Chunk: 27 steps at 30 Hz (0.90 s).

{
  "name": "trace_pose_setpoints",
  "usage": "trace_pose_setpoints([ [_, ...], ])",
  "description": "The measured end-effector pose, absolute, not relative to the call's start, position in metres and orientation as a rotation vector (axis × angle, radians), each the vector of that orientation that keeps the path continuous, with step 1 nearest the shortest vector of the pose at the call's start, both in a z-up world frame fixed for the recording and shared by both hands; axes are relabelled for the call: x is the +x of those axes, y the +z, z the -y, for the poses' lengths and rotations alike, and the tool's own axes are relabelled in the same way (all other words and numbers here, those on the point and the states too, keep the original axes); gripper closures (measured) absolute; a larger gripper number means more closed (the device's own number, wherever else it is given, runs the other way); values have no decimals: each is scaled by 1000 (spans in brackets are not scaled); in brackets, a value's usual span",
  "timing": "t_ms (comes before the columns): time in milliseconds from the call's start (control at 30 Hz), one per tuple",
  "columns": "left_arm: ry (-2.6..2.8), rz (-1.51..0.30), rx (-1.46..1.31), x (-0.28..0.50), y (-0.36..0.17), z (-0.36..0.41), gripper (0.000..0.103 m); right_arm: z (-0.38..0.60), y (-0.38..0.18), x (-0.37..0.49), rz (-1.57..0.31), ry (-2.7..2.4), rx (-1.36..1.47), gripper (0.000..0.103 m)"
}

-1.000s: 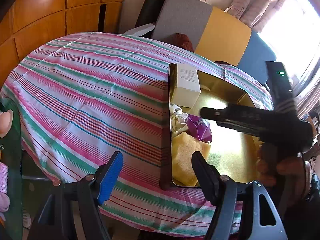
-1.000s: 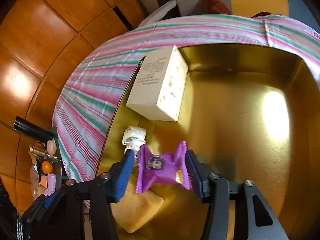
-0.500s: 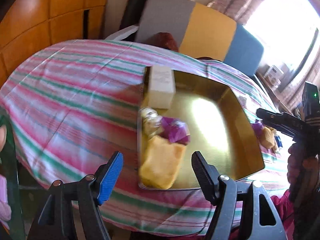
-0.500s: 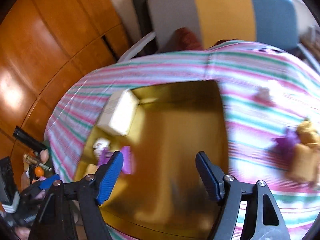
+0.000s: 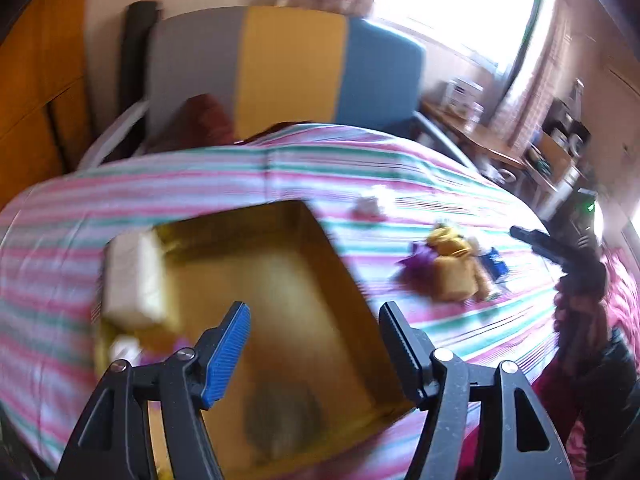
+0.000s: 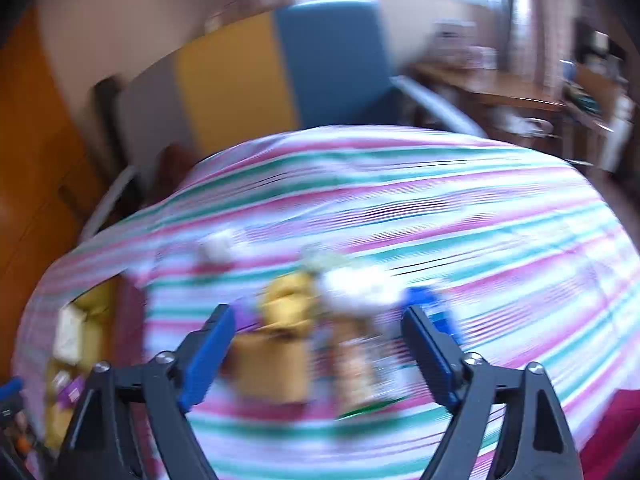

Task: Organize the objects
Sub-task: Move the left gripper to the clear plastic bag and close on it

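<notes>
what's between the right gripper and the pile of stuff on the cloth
Nothing visible. The right gripper is open and the pile lies just ahead of its fingers on the cloth, though motion blur hides detail.

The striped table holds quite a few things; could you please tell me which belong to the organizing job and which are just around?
Job:
gold tray
white box
pile of small items
right gripper

Just around:
striped tablecloth
armchair

Your right gripper (image 6: 316, 350) no longer holds the purple packet (image 6: 72, 390); it lies in the gold tray (image 5: 352, 276). Jaws now spread, empty, over the loose pile (image 6: 320, 320) on the striped cloth (image 6: 460, 208).
</notes>
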<state>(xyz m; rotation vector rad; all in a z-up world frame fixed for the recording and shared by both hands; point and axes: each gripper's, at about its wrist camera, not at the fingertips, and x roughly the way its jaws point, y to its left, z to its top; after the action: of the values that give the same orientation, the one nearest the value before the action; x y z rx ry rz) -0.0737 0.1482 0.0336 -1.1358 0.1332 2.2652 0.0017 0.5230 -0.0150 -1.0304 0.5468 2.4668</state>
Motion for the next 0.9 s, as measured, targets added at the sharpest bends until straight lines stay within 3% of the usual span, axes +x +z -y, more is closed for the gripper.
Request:
trace_pose_setpoints([
  [133, 2204, -199, -1127, -97, 35, -211, 36, -562, -32, 15, -803, 2329, -986, 16],
  [300, 2153, -270, -1163, -134, 17, -276, 36, -570, -33, 17, -907, 2365, -977, 15],
  [600, 2111, -200, -1413, -205, -44, -336, 34, -551, -31, 15, -925, 2454, -1021, 12],
  [900, 2135, -119, -1477, -257, -75, -374, 24, -547, -31, 14, -952, 2488, -1033, 11],
])
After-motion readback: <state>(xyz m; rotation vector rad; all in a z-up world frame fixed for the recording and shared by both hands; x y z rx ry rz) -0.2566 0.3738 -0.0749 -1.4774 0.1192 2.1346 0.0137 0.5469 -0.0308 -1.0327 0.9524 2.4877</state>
